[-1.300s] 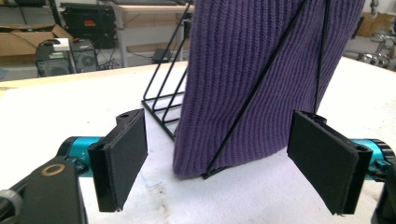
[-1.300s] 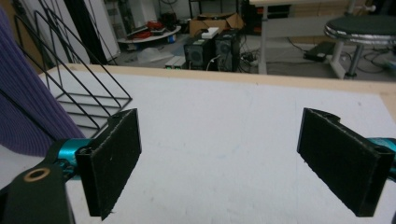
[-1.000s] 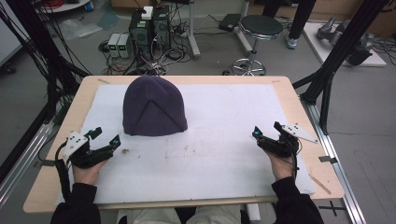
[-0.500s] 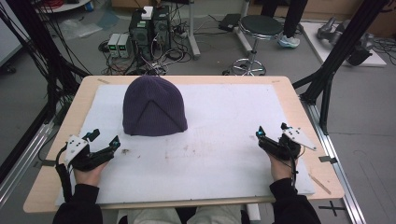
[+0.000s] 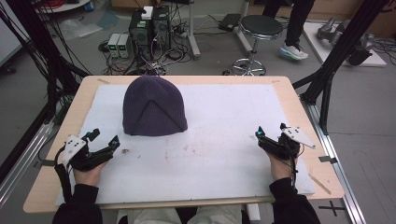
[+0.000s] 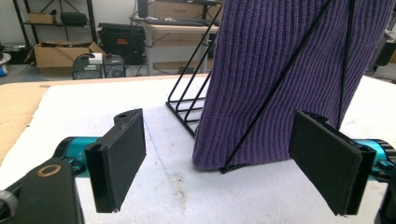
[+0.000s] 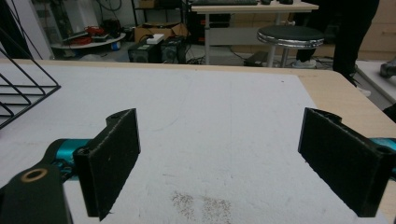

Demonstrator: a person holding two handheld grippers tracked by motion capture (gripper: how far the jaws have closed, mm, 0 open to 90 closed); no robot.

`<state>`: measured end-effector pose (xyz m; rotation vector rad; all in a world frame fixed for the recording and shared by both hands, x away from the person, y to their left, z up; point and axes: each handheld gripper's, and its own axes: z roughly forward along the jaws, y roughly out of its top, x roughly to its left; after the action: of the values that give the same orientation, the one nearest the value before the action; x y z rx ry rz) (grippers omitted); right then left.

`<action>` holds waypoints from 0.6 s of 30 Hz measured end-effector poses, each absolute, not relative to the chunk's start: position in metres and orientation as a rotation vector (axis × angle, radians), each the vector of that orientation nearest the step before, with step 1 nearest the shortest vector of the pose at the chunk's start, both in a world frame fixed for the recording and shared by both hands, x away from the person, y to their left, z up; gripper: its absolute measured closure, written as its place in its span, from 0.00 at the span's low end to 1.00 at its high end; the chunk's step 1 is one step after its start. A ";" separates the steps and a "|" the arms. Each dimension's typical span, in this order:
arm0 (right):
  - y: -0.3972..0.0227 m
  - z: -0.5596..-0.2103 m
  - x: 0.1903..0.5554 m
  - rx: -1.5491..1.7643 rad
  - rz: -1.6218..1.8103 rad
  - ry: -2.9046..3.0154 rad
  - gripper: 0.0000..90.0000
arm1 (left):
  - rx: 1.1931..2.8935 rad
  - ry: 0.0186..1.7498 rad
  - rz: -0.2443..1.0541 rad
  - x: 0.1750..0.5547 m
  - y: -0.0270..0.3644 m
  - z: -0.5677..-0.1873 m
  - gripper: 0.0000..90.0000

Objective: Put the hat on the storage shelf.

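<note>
A purple knit beanie (image 5: 154,107) stands upright on the white mat (image 5: 224,116), left of centre toward the far side. In the left gripper view the beanie (image 6: 280,79) is stretched over a black wire rack (image 6: 187,112). My left gripper (image 5: 105,136) rests near the front left of the mat, open, a short way in front of the beanie's hem. Its jaws (image 6: 217,116) stand wide apart with nothing between them. My right gripper (image 5: 271,129) rests at the front right, open and well clear of the beanie. Bare mat lies between its jaws (image 7: 218,114).
The wooden table (image 5: 308,121) shows around the mat. A smudge of dirt (image 5: 187,148) marks the mat's middle. A corner of the wire rack (image 7: 23,93) shows at the left of the right gripper view. A stool (image 5: 264,28), computer boxes (image 5: 149,28) and a person's legs (image 5: 294,28) are beyond the table.
Both grippers have drifted slightly outward and toward the near edge. Their jaws stay open. The beanie has not moved.
</note>
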<state>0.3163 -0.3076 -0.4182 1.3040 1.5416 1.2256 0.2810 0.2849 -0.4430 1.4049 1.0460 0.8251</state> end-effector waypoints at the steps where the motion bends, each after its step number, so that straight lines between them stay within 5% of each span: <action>1: -0.308 -0.418 0.316 1.303 1.226 1.544 0.13 | 1.402 1.046 0.826 0.281 0.285 -0.443 0.21; 18: -0.318 -0.425 0.314 1.346 1.274 1.505 0.16 | 1.400 1.040 0.817 0.283 0.283 -0.442 0.22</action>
<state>0.3143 -0.3183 -0.4246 1.3465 1.5048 1.2741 0.2828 0.2829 -0.4420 1.3996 1.0396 0.8174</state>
